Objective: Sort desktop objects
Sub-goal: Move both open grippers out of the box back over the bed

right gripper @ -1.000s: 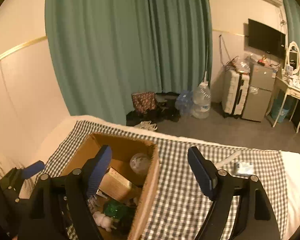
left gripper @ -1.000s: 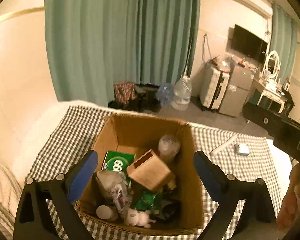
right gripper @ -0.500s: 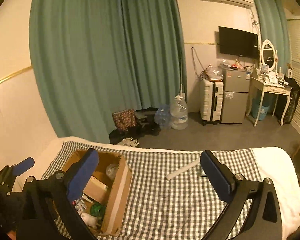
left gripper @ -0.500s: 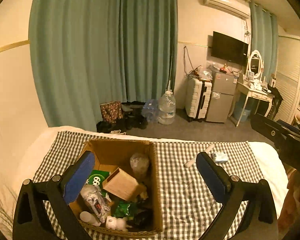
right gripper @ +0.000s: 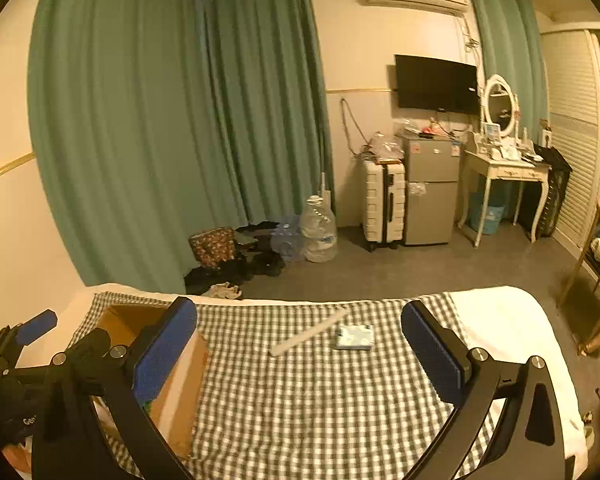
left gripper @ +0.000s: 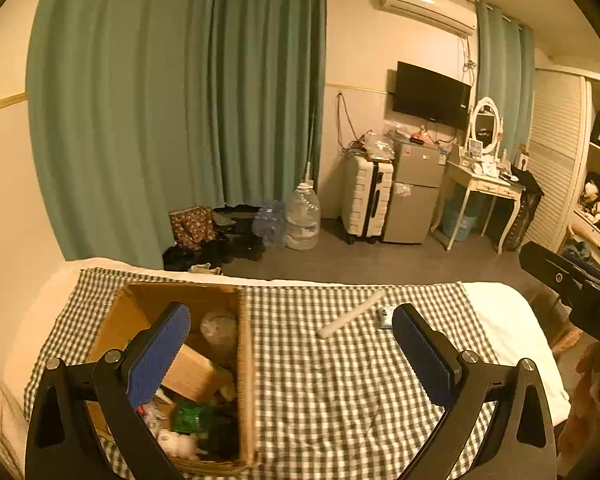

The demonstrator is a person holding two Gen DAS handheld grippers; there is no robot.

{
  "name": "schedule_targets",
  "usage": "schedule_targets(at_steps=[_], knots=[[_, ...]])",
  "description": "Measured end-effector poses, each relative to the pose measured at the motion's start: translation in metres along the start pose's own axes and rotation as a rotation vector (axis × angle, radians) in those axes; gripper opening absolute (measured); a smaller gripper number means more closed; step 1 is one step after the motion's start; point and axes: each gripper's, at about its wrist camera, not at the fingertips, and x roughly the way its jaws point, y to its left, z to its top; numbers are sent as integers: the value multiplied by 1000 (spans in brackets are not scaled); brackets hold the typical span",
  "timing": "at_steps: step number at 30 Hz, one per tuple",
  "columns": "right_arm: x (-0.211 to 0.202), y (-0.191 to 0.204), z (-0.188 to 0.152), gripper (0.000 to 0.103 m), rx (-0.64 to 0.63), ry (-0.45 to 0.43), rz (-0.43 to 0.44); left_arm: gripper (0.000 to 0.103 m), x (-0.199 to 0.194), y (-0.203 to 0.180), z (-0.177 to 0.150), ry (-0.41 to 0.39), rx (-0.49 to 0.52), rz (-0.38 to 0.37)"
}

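A cardboard box (left gripper: 246,344) full of several small items stands at the left of a checked cloth (left gripper: 332,384); its right wall shows too in the right wrist view (right gripper: 184,396). A white tube (right gripper: 310,332) and a small pale packet (right gripper: 355,337) lie on the cloth near its far edge, also seen as the tube (left gripper: 350,314) and packet (left gripper: 385,316). My left gripper (left gripper: 290,340) hangs open and empty over the box's right side. My right gripper (right gripper: 298,340) is open wide, empty, short of the tube and packet.
The table's far and right edges drop to a grey floor with water bottles (right gripper: 320,232), a suitcase (right gripper: 384,204), a small fridge (right gripper: 432,192) and a dressing table (right gripper: 504,172). Green curtains (right gripper: 160,120) hang behind. A person's hand (left gripper: 592,404) shows at the right.
Both grippers have drawn back and swung right from over the box, so more cloth, the tube and the packet come into view. The right gripper's jaws have spread wider.
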Motion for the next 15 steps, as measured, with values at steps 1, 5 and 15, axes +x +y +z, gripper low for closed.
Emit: schedule_targets(at_steps=[1, 5, 15], knots=[[1, -9, -1, 103, 8, 3, -7, 103, 2, -3, 0, -1, 1, -5], [4, -33, -4, 103, 23, 12, -30, 103, 11, -16, -2, 4, 3, -25], [31, -73, -19, 103, 50, 53, -48, 103, 46, -39, -6, 43, 25, -67]])
